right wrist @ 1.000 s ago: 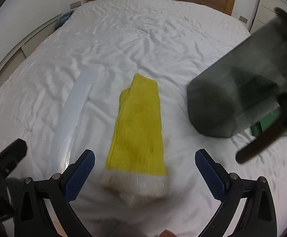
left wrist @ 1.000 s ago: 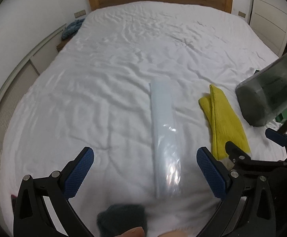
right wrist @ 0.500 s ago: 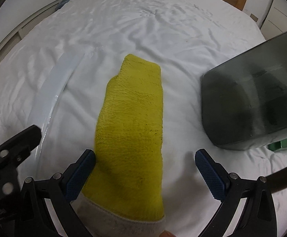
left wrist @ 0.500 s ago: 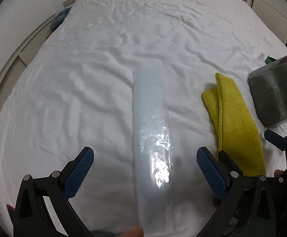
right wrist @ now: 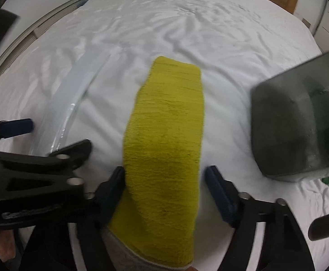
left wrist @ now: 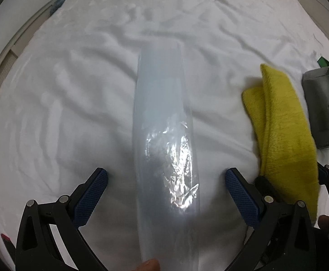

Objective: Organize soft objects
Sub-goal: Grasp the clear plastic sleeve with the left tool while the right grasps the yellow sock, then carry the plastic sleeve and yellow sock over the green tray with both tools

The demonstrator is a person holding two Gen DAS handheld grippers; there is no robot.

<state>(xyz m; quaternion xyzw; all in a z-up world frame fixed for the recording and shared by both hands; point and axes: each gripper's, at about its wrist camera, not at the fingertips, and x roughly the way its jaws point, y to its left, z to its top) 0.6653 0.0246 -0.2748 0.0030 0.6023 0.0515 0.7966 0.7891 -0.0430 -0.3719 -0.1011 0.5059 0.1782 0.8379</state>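
A white bed [left wrist: 74, 94] is carrying everything. The left claw [left wrist: 166, 187], its jaws wide apart, is straddling a clear plastic bag [left wrist: 164, 122] lying flat. The right claw [right wrist: 165, 187], jaws narrowing but not yet clamped, is flanking a yellow sock [right wrist: 166, 135] beside a dark bin [right wrist: 300, 124]. Nothing is gripped, so the sorting looks barely begun.

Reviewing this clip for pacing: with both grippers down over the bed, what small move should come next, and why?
Probably shut the right gripper on the yellow sock: its jaws straddle the sock, one finger already against its edge. The left gripper stands open astride the clear plastic bag.
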